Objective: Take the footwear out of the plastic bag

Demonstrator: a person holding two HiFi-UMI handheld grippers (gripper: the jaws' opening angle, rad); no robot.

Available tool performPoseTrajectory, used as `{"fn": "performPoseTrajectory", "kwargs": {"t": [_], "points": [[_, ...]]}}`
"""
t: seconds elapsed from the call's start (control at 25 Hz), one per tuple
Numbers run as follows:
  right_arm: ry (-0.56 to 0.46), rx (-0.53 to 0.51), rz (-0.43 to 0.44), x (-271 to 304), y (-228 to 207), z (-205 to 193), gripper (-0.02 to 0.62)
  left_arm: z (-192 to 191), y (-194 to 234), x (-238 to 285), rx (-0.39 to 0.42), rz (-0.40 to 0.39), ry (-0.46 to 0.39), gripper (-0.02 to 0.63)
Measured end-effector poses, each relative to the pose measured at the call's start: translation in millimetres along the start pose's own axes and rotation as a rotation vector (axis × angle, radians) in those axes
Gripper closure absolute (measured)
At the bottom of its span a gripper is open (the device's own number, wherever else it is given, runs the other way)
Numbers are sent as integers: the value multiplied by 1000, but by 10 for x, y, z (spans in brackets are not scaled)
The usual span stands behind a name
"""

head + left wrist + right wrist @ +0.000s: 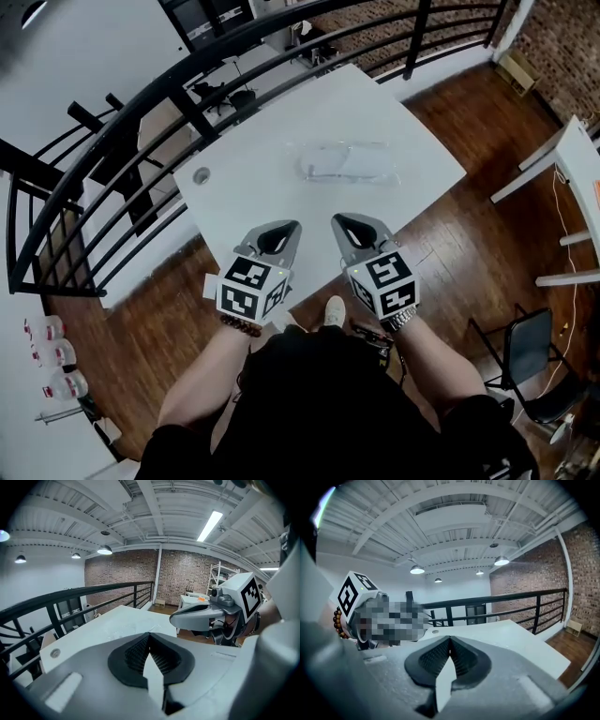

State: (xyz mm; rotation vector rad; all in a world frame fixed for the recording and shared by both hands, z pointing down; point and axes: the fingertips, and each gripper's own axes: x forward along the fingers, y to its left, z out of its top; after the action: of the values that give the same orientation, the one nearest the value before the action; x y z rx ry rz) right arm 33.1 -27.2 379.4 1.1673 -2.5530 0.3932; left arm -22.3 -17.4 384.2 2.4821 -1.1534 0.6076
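A clear plastic bag (348, 161) with pale footwear inside lies flat on the white table (253, 187), toward its far right part. My left gripper (284, 228) is shut and empty over the table's near edge. My right gripper (348, 222) hangs beside it, also shut and empty. Both point toward the bag and stay well short of it. In the left gripper view the shut jaws (149, 637) face the table and the faint bag (125, 629), with the right gripper (215, 611) to the side. The right gripper view shows its shut jaws (450, 641) over the tabletop (497, 634).
A black metal railing (141, 122) runs along the table's far and left sides. A round cable hole (202, 174) sits near the table's left corner. A second white table (581, 169) stands at the right, a black chair (525, 356) on the wooden floor beside me.
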Motion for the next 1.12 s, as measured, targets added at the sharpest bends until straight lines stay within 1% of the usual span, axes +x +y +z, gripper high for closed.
{"fn": "performPoseTrajectory", "kwargs": {"t": [0.16,0.4,0.56,0.68,0.8,0.92,1.0,1.04,1.12], "points": [[10,1,-5,120,0,8,604,9,133,89,7,-9,12,595],[29,-6,-53,300,-68,72,604,78,369,260,28,-45,14,595],[44,2,-89,538,-70,161,604,62,619,339,37,-77,31,595],[73,-3,-130,693,-90,143,604,6,812,392,32,-105,44,595],[96,-10,-177,761,-181,108,604,-40,950,469,28,-116,52,595],[140,-5,-212,803,-354,-23,604,-145,1010,595,2,-124,77,595],[168,15,-209,852,-556,-130,598,-178,1008,767,-9,-120,99,595],[182,28,-200,889,-670,-171,558,-170,1012,872,-13,-113,109,595],[211,41,-179,989,-881,-223,535,-127,1052,1056,-25,-90,125,595]]}}
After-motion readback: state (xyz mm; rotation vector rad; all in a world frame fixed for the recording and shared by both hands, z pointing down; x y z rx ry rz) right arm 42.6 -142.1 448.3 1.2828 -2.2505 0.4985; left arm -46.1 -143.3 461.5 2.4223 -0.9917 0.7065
